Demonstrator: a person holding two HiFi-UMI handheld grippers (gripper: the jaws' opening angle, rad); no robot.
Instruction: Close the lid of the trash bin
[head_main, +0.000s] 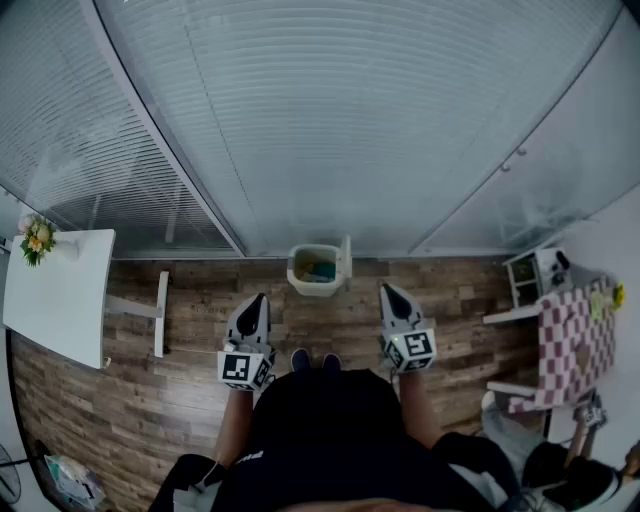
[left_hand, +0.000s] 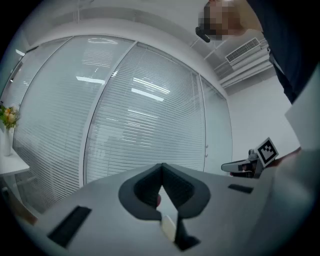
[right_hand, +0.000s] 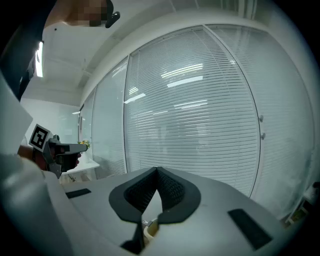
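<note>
In the head view a small white trash bin (head_main: 316, 271) stands on the wood floor against the glass wall, straight ahead of me. Its lid (head_main: 346, 258) is raised upright on the bin's right side, and coloured contents show inside. My left gripper (head_main: 260, 298) is held level to the bin's lower left, jaws shut and empty. My right gripper (head_main: 385, 289) is at the bin's lower right, also shut and empty. Both are well short of the bin. In the left gripper view the left gripper (left_hand: 161, 166) faces the blinds; the right gripper (right_hand: 157, 170) does likewise.
A white table (head_main: 60, 300) with a flower vase (head_main: 36, 240) stands at the left, with a white bar (head_main: 160, 312) beside it. A checkered-cloth table (head_main: 575, 340) and a white shelf (head_main: 535, 275) are at the right. A seated person (head_main: 560, 475) is at the lower right.
</note>
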